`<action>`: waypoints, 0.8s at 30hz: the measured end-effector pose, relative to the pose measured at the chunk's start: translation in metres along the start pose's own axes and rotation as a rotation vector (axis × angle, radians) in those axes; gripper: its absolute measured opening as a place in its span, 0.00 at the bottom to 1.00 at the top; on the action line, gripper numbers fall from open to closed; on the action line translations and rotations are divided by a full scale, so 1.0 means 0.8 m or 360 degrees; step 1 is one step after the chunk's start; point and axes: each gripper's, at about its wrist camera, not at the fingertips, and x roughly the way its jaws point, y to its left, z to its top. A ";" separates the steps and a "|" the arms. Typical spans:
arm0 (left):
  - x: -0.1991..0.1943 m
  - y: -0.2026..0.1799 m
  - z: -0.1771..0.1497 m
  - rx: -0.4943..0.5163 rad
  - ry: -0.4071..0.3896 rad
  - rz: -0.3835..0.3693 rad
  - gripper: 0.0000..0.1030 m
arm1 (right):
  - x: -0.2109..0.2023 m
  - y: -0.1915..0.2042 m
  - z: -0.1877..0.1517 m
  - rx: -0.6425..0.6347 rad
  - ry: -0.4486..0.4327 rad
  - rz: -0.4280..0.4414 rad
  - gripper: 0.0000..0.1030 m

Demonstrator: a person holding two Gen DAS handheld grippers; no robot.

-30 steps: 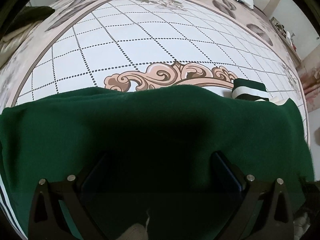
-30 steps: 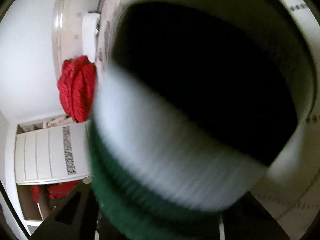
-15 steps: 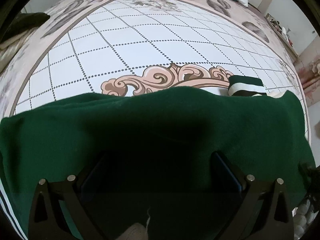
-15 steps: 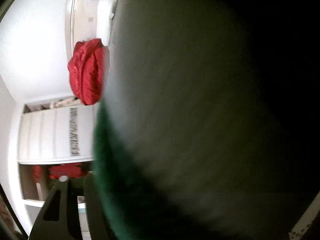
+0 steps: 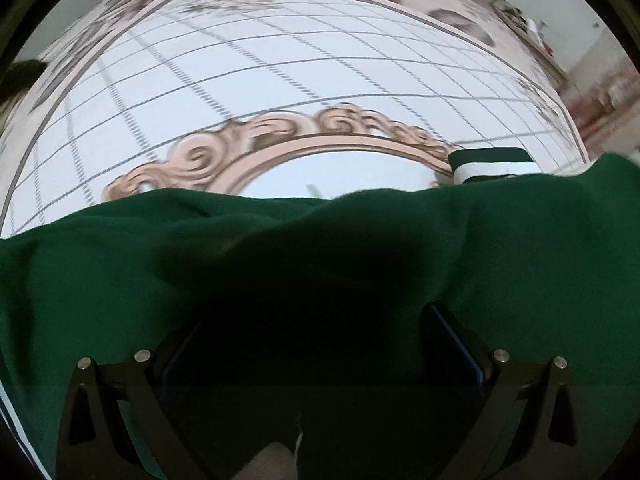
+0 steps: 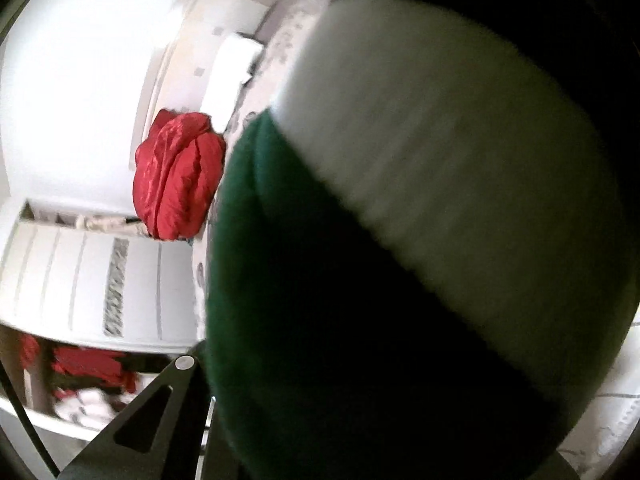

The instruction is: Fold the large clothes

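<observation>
A dark green garment (image 5: 120,272) with green and white striped cuffs lies across the patterned bed cover (image 5: 280,68). In the left wrist view it covers the lower half and hangs over my left gripper (image 5: 320,344), whose fingers stand wide apart under the cloth; whether they hold it I cannot tell. One striped cuff (image 5: 492,164) lies on the cover at right. In the right wrist view the garment's green and white striped part (image 6: 420,200) fills most of the frame right in front of the lens and hides my right gripper's fingertips.
A red bundle (image 6: 176,176) lies at the head of the bed beside a white pillow (image 6: 232,60). White cabinets (image 6: 80,284) and shelves with red items stand beyond. The bed's far edge and a wall show at top right of the left wrist view.
The garment's top edge has dropped in the left wrist view, showing more bed cover. In the right wrist view the striped part has swung across the lens.
</observation>
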 end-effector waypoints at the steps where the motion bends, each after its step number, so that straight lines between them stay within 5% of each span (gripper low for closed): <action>1: 0.001 -0.002 0.003 0.0004 0.0004 -0.0008 1.00 | 0.000 0.028 -0.008 -0.0079 -0.0005 -0.0016 0.17; 7: -0.007 0.019 0.012 -0.0063 0.0064 -0.0125 1.00 | 0.023 0.154 -0.062 -0.0459 0.0023 -0.0106 0.17; 11: -0.057 0.073 -0.002 -0.0208 0.0021 -0.0169 1.00 | 0.048 0.225 -0.111 -0.0700 0.0038 -0.0181 0.17; 17: -0.167 0.231 -0.072 -0.0509 -0.0120 0.0031 1.00 | 0.121 0.332 -0.223 -0.1097 0.0155 -0.0238 0.17; 24: -0.257 0.375 -0.182 -0.0880 -0.0190 0.0280 1.00 | 0.259 0.392 -0.452 -0.1724 0.0549 -0.0282 0.17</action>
